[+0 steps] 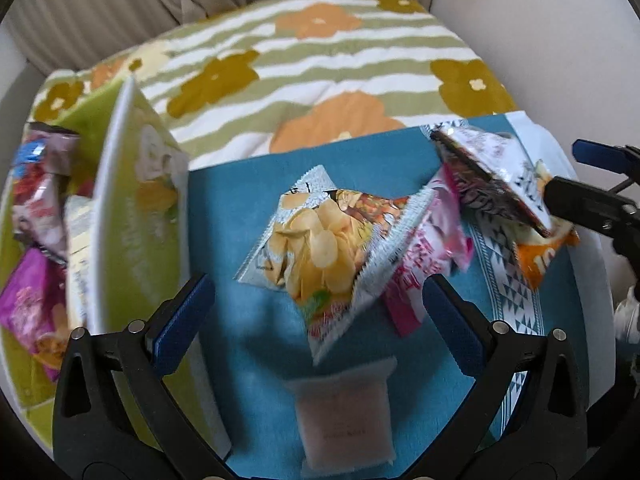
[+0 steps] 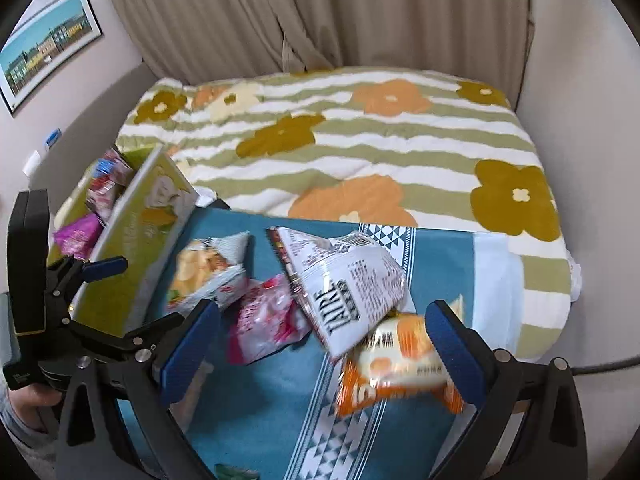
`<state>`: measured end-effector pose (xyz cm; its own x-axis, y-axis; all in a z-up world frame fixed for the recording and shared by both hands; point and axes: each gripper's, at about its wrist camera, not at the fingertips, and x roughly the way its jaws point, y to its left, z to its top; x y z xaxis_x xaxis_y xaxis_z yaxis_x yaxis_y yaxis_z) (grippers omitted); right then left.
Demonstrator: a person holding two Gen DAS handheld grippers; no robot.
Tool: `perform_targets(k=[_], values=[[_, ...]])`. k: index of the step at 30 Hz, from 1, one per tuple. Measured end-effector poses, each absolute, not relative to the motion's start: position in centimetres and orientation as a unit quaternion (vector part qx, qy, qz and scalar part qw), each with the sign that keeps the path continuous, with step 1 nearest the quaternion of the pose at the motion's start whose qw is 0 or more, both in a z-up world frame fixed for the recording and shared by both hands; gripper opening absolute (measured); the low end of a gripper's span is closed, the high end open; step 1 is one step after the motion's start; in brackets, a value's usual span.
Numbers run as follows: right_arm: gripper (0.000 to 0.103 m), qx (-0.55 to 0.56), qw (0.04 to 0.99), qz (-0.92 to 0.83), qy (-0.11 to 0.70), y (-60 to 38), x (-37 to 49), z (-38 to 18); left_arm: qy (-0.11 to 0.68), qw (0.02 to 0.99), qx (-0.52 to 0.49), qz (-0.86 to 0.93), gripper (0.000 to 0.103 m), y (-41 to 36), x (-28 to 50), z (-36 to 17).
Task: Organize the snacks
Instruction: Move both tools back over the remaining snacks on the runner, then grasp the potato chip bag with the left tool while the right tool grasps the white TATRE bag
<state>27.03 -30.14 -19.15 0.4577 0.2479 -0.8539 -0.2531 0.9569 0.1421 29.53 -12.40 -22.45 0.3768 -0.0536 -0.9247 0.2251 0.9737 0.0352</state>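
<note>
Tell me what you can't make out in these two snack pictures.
- Pale packet, left wrist view: blurred, its print unreadable.
- Green box: its near wall hides most of the snacks inside; the left wrist view's edge cuts it off.
- Orange packet, right wrist view: motion blur and the white bag over it hide its label.
- Pink packet: partly hidden under the chip bag.
- Green item at the right wrist view's bottom edge: cut off, unidentifiable.

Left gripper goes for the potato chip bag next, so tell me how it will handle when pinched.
The potato chip bag looks puffed with air, so probably light and squashy. Its glossy foil may slip between the open left gripper pads. The chips inside likely crush under a hard squeeze; the crimped edge seems the safer grip.
</note>
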Motion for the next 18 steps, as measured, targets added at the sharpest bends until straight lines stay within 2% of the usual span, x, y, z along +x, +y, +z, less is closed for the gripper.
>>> perform_targets(k=[6, 16, 17, 18], values=[[0.102, -0.016, 0.834, 0.154, 0.53, -28.9, 30.3, -22.4, 0.57, 0.811, 0.091, -0.094, 0.102, -12.8, 31.8, -24.7], [0.102, -0.036, 0.816, 0.152, 0.557, -29.2, 32.8, -24.6, 0.587, 0.797, 0.091, -0.106, 0.102, -13.0, 33.9, -26.4], [0.102, -0.035, 0.813, 0.155, 0.56, -29.3, 33.0, -24.8, 0.588, 0.796, 0.089, -0.108, 0.102, -12.9, 34.1, -26.5], [0.102, -0.032, 0.811, 0.157, 0.562, -29.3, 33.2, -25.0, 0.589, 0.796, 0.086, -0.112, 0.097, -12.8, 34.2, -26.6]])
